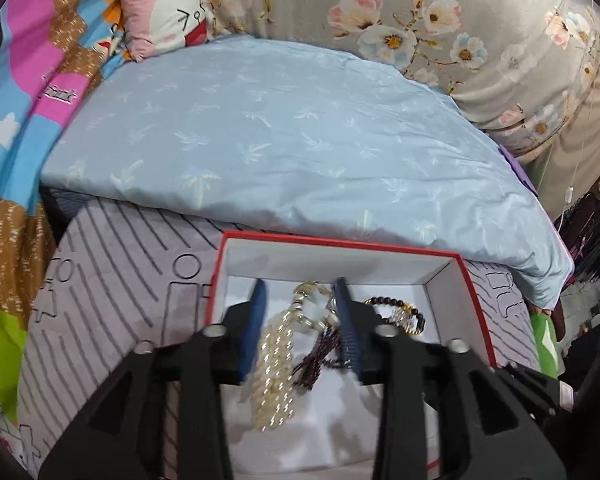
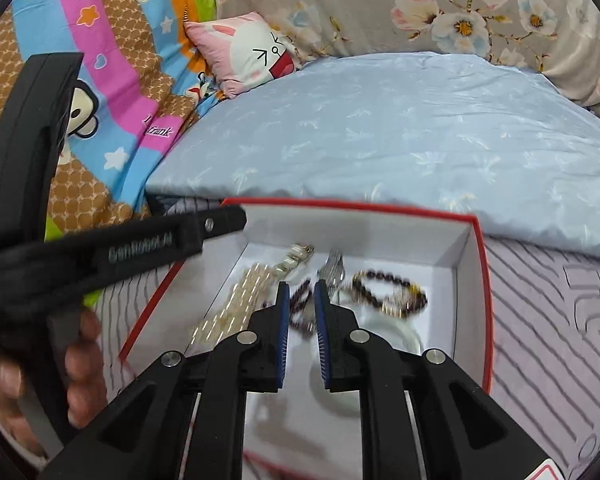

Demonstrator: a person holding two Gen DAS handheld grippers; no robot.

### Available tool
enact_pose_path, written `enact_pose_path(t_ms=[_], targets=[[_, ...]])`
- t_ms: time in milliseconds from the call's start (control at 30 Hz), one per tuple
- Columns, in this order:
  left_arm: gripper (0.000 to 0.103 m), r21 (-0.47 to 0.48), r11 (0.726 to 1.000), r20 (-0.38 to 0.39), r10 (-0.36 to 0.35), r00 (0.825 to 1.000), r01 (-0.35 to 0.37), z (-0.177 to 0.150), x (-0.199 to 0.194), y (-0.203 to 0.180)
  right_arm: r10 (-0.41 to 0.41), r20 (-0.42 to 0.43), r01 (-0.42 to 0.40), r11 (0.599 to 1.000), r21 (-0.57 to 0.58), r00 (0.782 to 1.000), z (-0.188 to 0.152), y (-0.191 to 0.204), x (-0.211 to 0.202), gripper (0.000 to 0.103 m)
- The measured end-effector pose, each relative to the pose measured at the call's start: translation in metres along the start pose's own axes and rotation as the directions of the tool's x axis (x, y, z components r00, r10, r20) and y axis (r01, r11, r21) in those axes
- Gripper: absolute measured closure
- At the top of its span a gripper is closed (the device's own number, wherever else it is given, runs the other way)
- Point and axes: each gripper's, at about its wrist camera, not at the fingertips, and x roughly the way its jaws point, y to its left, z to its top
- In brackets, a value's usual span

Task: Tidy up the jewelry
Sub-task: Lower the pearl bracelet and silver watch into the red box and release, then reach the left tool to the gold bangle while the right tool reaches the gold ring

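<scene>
A red box with a white inside (image 1: pixel 340 258) (image 2: pixel 470 280) lies on the bed and holds jewelry. A cream pearl strand (image 1: pixel 274 376) (image 2: pixel 228 306), a dark red bead string (image 1: pixel 320 354) (image 2: pixel 300 294), a dark bead bracelet with gold beads (image 1: pixel 400 314) (image 2: pixel 384 286) and a pale green bangle (image 2: pixel 410 334) lie in it. My left gripper (image 1: pixel 302 292) is open over the box, its fingers on either side of the pearl strand's clasp. My right gripper (image 2: pixel 300 292) hovers over the dark red bead string with a narrow gap between its jaws, holding nothing.
The box sits on a grey striped sheet (image 1: pixel 112 292). A light blue pillow (image 1: pixel 292 140) lies just behind it, a pink cat cushion (image 1: pixel 168 8) and a colourful cartoon blanket (image 1: pixel 32 80) at the left. The left gripper's body and the hand holding it (image 2: pixel 60 360) show in the right wrist view.
</scene>
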Motion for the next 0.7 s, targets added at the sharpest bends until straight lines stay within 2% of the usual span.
enact_pose_path(t_ms=[67,233,400,567,700], targets=[[0.058,0.015,1.0,0.024,0.01,1.0,-0.011,-0.01,-0.018,0.001,-0.003,0.006,0.003,1.0,0.003,1.0,-0.014,-0.001,-0.016,0.09],[0.058,-0.017,1.0,0.018,0.004,1.0,-0.004,-0.04,-0.053,0.01,-0.032,0.003,0.032,0.999,0.016,0.999,-0.048,-0.001,-0.054,0.088],[0.058,-0.034,0.998,0.013,0.057,0.998,-0.056,-0.081,-0.085,0.021,-0.049,-0.028,0.05,0.998,0.041,0.998,-0.086,0.003,-0.08,0.085],[0.058,-0.076,0.995,-0.023,0.067,0.998,-0.068,-0.123,-0.107,0.035,-0.053,-0.083,0.055,0.998,0.027,0.995,-0.129,0.016,-0.096,0.083],[0.058,-0.072,0.991,-0.058,0.106,0.993,-0.11,-0.159,-0.116,0.043,-0.05,-0.125,0.052,0.999,0.015,0.991,-0.159,0.028,-0.104,0.082]])
